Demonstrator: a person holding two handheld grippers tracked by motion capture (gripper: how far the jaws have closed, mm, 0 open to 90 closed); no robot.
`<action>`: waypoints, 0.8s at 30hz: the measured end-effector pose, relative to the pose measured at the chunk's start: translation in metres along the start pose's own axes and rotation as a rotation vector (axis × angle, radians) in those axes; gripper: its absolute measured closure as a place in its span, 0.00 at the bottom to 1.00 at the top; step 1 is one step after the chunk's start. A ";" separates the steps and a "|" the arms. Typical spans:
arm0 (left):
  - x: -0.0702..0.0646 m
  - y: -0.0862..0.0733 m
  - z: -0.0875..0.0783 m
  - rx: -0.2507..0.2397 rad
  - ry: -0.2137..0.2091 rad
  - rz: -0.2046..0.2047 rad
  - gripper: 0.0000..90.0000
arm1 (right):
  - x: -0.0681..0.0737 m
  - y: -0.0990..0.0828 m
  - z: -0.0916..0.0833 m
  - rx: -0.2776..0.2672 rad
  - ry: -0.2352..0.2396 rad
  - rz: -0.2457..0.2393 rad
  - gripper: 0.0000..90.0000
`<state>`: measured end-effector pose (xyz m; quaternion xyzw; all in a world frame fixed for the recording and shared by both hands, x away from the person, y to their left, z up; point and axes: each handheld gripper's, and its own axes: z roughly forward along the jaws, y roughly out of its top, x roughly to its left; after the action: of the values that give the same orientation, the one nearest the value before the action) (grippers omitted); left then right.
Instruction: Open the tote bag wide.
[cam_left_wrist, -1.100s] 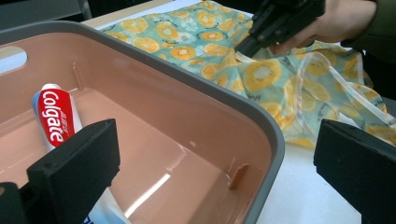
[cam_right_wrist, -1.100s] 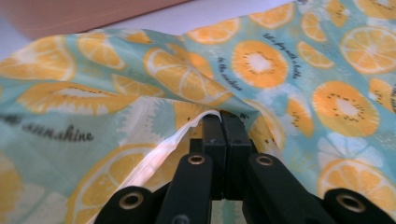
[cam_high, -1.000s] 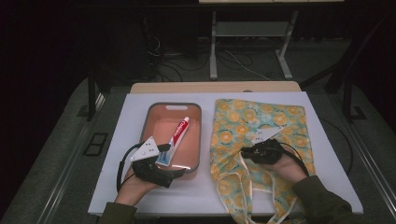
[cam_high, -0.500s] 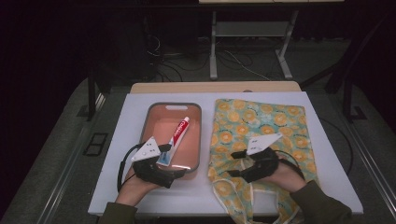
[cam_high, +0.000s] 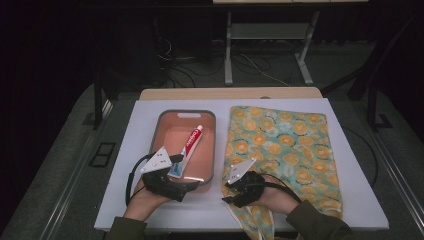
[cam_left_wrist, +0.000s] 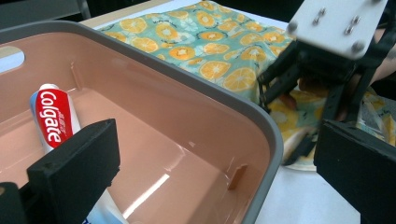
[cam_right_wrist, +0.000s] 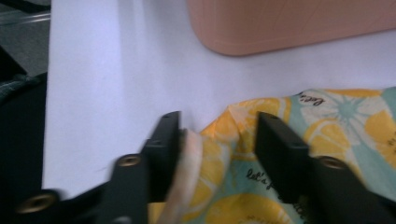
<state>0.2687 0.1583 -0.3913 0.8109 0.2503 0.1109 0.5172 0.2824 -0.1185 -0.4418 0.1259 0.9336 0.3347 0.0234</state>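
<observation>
A pink tray with a grey rim holds a red-and-white toothpaste tube. My left gripper stands open at the tray's near end. One jaw is inside over the tube's lower end and the other is outside, with the rim between them. To the right lies a bag printed with orange slices. My right gripper is at the bag's near-left corner. Its jaws have just been closing, and bunched fabric and a strap fill the gap between them, touching both pads.
Tray and bag rest on a white board over a wooden table. The bag's handles trail toward the board's near edge. Dark floor, cables and table legs lie beyond. The tray's outer corner is close to my right gripper.
My right gripper has moved left along the bag's near edge to its near-left corner, and the near fabric and handles have shifted with it. The left gripper has stayed put.
</observation>
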 end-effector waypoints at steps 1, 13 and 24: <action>0.000 0.000 0.000 0.000 0.000 0.000 0.00 | 0.000 0.000 0.000 -0.003 0.010 0.001 0.76; 0.000 0.000 -0.001 0.002 0.006 -0.002 0.00 | -0.014 0.006 -0.001 -0.034 -0.083 0.028 0.99; 0.002 -0.001 -0.002 -0.003 0.009 -0.005 0.00 | -0.082 0.020 0.005 -0.060 -0.222 0.231 0.99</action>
<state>0.2694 0.1609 -0.3912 0.8089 0.2545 0.1134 0.5178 0.3665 -0.1207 -0.4362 0.2680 0.8941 0.3470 0.0915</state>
